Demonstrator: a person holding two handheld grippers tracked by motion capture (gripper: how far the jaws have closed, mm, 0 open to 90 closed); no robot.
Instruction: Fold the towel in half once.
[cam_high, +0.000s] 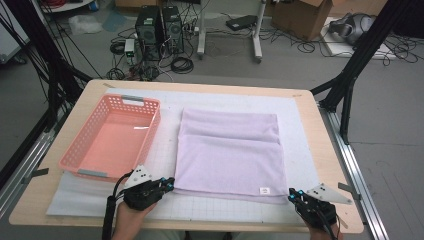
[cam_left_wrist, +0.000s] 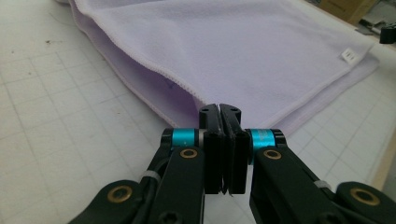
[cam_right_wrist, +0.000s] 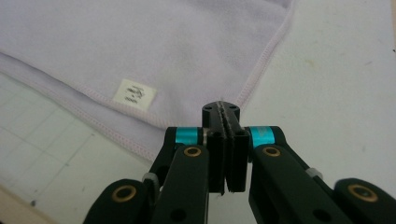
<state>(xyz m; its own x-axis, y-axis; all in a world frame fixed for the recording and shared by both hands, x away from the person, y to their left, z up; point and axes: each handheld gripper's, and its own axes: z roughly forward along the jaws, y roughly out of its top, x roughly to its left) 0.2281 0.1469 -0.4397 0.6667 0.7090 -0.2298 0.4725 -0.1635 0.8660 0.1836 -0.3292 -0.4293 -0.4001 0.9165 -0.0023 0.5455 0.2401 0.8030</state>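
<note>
A folded lilac towel (cam_high: 227, 150) lies flat on the white grid mat (cam_high: 165, 160), with a small white label (cam_high: 264, 190) near its front right corner. My left gripper (cam_high: 170, 184) sits at the towel's front left corner. In the left gripper view its jaws (cam_left_wrist: 219, 109) are pressed together, with the top layer's corner of the towel (cam_left_wrist: 233, 46) running into their tips. My right gripper (cam_high: 292, 194) is at the front right corner. In the right gripper view it (cam_right_wrist: 221, 108) is shut on the hemmed corner of the towel (cam_right_wrist: 140, 46), just right of the label (cam_right_wrist: 134, 94).
An empty pink plastic basket (cam_high: 153, 131) stands on the mat to the left of the towel. The wooden table's front edge (cam_high: 200, 226) runs close behind both hands. Beyond the table are computers, cables and black frame legs on the floor.
</note>
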